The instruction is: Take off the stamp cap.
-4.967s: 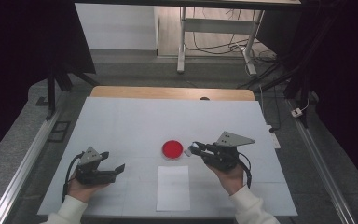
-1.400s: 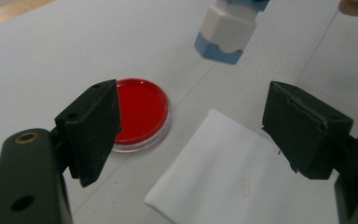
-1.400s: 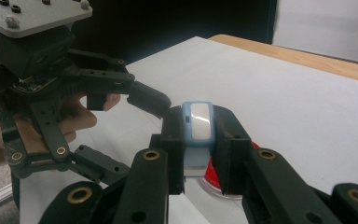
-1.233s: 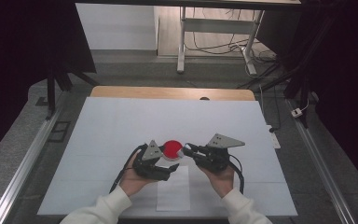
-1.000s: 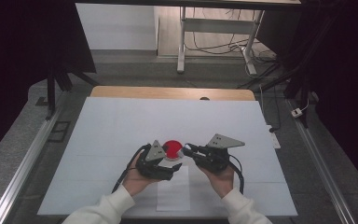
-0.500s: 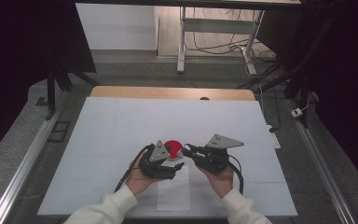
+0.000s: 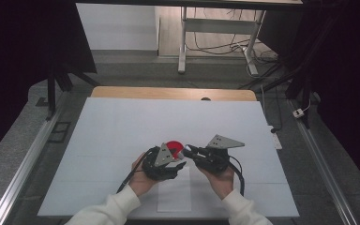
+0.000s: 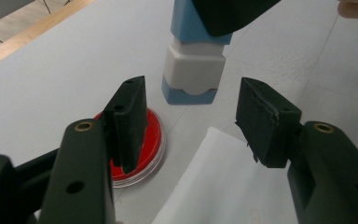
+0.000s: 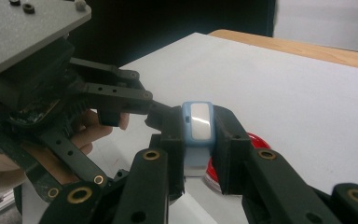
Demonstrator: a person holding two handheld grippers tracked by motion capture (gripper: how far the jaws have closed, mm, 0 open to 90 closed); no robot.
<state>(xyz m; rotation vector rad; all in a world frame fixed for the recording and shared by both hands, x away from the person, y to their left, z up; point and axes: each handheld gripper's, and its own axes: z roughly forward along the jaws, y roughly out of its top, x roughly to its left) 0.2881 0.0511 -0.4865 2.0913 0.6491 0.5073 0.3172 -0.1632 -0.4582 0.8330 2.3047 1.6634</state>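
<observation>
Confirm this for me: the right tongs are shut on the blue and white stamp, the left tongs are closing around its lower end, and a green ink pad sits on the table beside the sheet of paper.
Not quite: the ink pad is red, not green, as the left gripper view shows. The rest holds: the right tongs are shut on the blue and white stamp, the left tongs have just been closing around its lower end without touching it yet, and the pad sits on the table beside the sheet of paper.

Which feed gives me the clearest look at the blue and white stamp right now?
The left gripper view: the blue and white stamp stands there unblocked, its lower end facing the camera between the open jaws of the left hand-held gripper. The right gripper view shows it partly covered, clamped in the right hand-held gripper. In the high view it is tiny.
</observation>
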